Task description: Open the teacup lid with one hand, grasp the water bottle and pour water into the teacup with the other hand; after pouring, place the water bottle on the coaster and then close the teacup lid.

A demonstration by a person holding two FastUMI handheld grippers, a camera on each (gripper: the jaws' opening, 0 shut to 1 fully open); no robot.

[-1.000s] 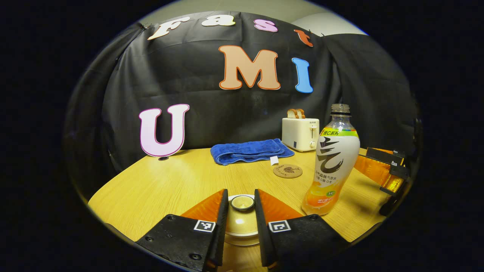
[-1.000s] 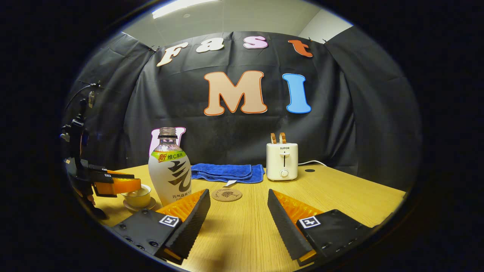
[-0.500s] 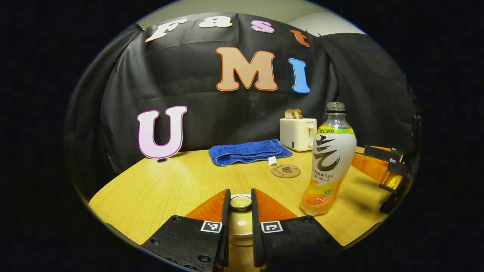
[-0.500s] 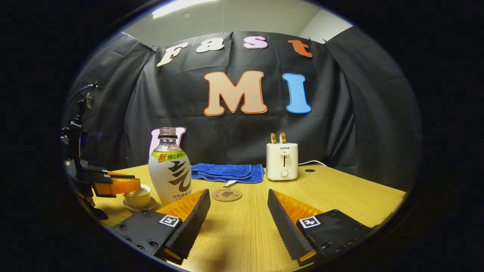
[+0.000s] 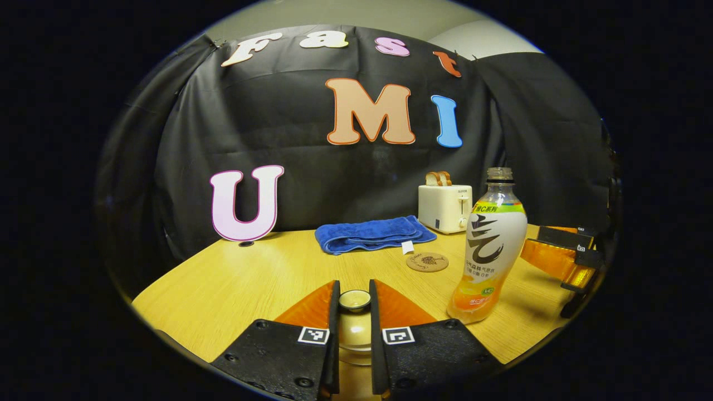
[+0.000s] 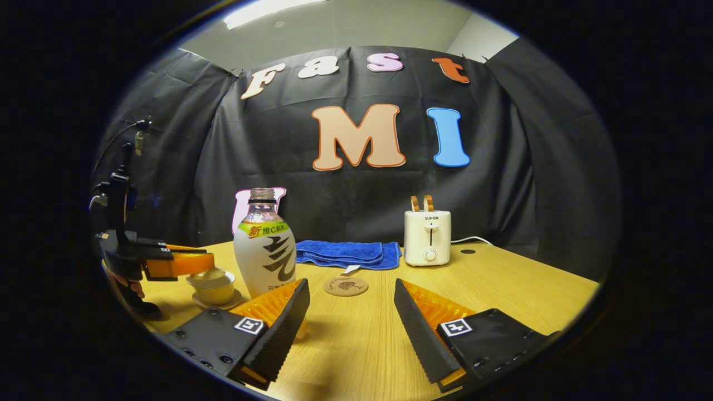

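Left gripper (image 5: 354,303): fingers nearly closed, clamped on the knob of the lid (image 5: 355,328) from both sides. In the right gripper view the lid (image 6: 207,274) sits just above the cup (image 6: 212,285), slightly clear of the rim as far as I can tell; contact is too small to confirm. Cup sits on a saucer (image 6: 218,303) at the near left of the table (image 6: 512,289).

Right gripper (image 6: 352,309): fingers wide apart, holding nothing, low over the table. Bottle (image 6: 264,250) stands upright just beyond its left finger, not between the fingers, uncapped. In the left gripper view the bottle (image 5: 487,248) is to the right of the lid, and the right gripper (image 5: 562,256) is just past it at the edge.

Coaster (image 6: 345,286) lies bare on the table, between the bottle and the toaster (image 6: 427,236), just in front of the blue towel (image 6: 348,253). Toaster has two slices sticking up, stands by the back wall right of the towel. Coaster (image 5: 427,262) is well apart from the lid.

A hand (image 6: 123,283) grips the left gripper's handle at the far left.
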